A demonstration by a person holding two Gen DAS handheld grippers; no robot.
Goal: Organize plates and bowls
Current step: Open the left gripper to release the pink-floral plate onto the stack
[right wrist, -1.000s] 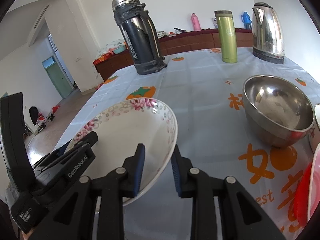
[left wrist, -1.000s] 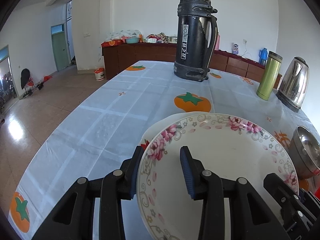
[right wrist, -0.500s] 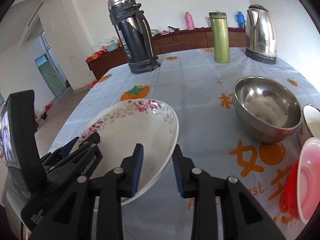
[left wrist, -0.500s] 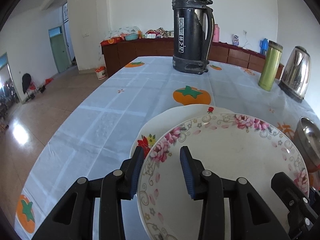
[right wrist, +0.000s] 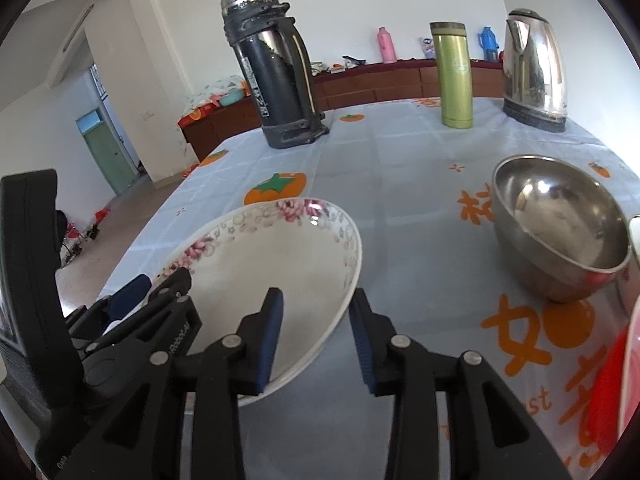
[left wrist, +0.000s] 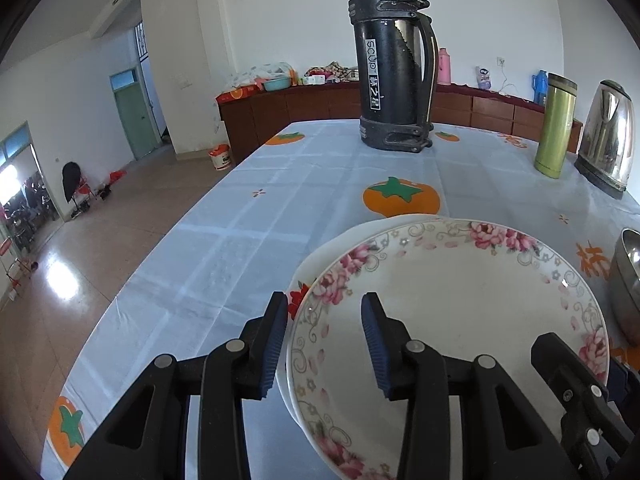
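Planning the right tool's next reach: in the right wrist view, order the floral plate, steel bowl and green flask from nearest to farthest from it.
1. floral plate, its rim between the fingers.
2. steel bowl, to the right.
3. green flask, far back.

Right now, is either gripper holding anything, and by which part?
Nothing looks gripped. The left gripper and right gripper each straddle the flowered plate at its rim without clamping it; the right jaws have just been opening.

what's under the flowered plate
A second white plate lies under the flowered plate; only its left and far rim shows, with a red flower. The rest is covered.
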